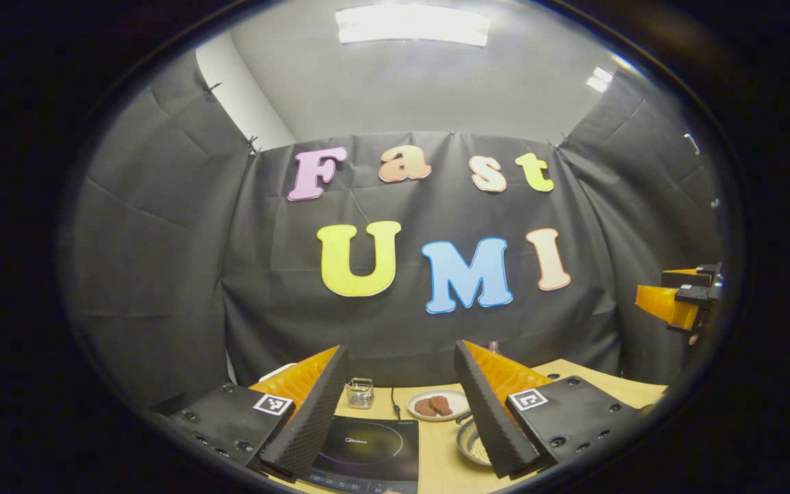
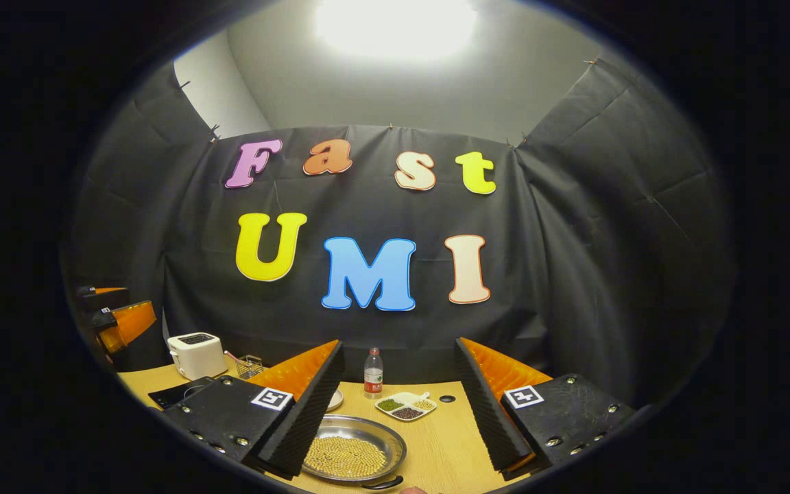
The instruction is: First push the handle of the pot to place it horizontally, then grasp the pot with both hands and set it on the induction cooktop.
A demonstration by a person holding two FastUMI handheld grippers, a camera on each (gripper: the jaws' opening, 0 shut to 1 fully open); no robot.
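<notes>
Right gripper view: the pot (image 2: 354, 454), a shallow metal pan full of loose beans, sits on the table (image 2: 436, 439) beneath the right gripper (image 2: 395, 405), whose fingers are spread and empty. The induction cooktop (image 1: 371, 449) lies just left of the pot, under the left gripper (image 1: 395, 405), likewise spread and empty. A hard shove on the handle (image 2: 381, 484) could slosh beans out or slide the pot off the near edge.

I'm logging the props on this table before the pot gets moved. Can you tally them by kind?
Cookware: 1, round metal pot of yellow grains
Appliances: 2, black induction cooktop, white toaster
Dishes: 2, white plate of brown pieces, white divided dish
Bottles: 1, clear plastic bottle
Wire baskets: 1, small wire basket
Total: 7
</notes>
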